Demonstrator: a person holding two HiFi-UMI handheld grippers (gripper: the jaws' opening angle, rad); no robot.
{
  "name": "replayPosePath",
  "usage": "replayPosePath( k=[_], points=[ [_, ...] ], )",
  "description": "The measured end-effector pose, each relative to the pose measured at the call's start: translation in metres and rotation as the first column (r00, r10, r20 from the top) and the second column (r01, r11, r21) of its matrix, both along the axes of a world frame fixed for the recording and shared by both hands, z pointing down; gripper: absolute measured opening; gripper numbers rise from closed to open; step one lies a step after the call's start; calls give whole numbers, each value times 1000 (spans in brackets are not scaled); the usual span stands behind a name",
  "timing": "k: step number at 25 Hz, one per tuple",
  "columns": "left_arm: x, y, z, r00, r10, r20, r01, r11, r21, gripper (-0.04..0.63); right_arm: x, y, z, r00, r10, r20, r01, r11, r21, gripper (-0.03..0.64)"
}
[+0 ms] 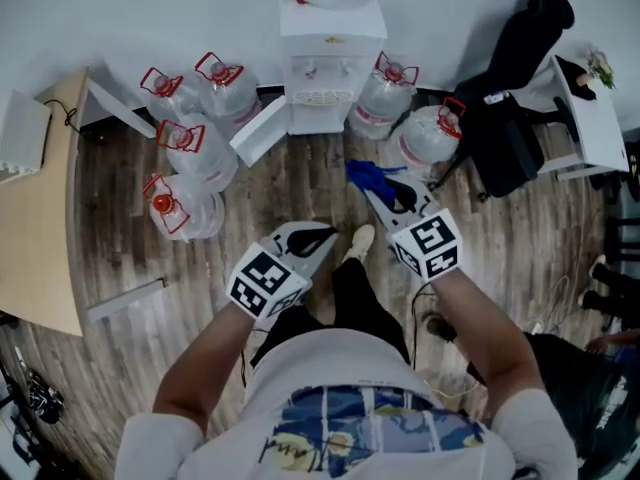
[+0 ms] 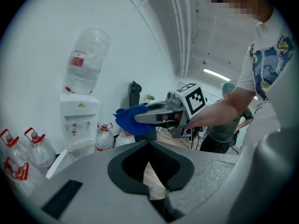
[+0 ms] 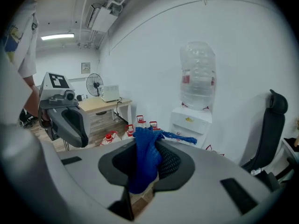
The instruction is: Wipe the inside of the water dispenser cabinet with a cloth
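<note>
Right tool (image 3: 153, 141): clamped on the blue cloth (image 3: 144, 164). The cloth is bunched between the jaws, most of it hanging below them and a thin tail poking past the tips toward the right of the right gripper view.

Left tool (image 2: 149, 145): jaws together, nothing between them. It is held lower centre in the head view, beside the right tool and apart from it.

Cloth, my read: open knit, light and limp. It will drape and fold, and is unlikely to slip out. Best gripped on a thick bunched fold, with a loose pad left beyond the tips so that fabric, and not the jaws, meets the cabinet walls.

Water dispenser (image 1: 331, 43): top centre of the head view, against the wall, well ahead of both tools. A white panel (image 1: 259, 131) angles out at its lower left. It is probably the cabinet door swung open, but the inside doesn't show from here.

Water jugs (image 1: 190, 148) stand on the floor (image 1: 300, 173) on both sides of the dispenser, so the approach is narrow.
</note>
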State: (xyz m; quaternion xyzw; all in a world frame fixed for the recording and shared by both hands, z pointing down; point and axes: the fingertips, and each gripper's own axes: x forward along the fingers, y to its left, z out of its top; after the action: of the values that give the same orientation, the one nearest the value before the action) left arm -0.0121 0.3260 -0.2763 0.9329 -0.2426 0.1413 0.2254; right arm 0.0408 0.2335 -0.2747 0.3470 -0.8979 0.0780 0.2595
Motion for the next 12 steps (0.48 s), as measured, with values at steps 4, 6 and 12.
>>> replayPosePath(
  k=[4, 6, 12],
  points=[
    [26, -50, 13, 999, -49, 18, 50, 999, -23, -5, 18, -62, 26, 999, -42, 7, 42, 999, -15, 77],
    [43, -78, 18, 997, -69, 23, 69, 997, -34, -5, 29, -97, 39, 998, -66, 14, 66, 998, -19, 77],
    [96, -155, 45, 994, -103, 31, 105, 993, -59, -5, 44, -177, 87, 984, -179, -4, 179, 983, -28, 77]
  ],
)
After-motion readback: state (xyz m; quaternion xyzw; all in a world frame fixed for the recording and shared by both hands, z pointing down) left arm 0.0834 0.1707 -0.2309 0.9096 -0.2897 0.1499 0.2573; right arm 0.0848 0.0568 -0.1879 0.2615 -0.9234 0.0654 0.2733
